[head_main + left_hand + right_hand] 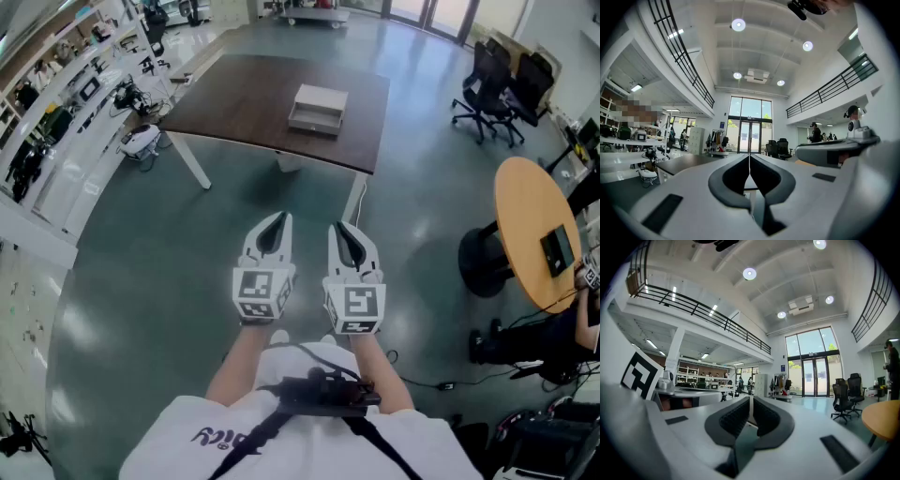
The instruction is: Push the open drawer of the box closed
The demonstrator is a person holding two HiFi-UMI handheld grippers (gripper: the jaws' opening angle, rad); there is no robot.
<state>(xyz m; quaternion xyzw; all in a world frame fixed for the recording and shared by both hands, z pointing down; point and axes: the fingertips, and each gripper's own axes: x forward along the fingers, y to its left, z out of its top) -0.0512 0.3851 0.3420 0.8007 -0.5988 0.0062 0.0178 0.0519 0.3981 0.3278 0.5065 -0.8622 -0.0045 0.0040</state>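
A white box (320, 101) with its drawer (314, 117) pulled out toward me sits on a dark brown table (253, 98), far ahead in the head view. Both grippers are held side by side well short of the table, over the grey floor. The left gripper (284, 217) is shut with its tips touching and nothing between them. The right gripper (339, 226) is also shut and empty. In the left gripper view the left gripper (749, 157) points level across the hall, the table's dark top (689, 162) low at left. The right gripper (751, 400) likewise aims into the hall.
The table stands on white legs (192, 161). A round wooden table (534, 230) with a black device is at the right, with black office chairs (497, 82) behind it. White benches with equipment (75, 89) line the left wall. Cables lie on the floor near my feet.
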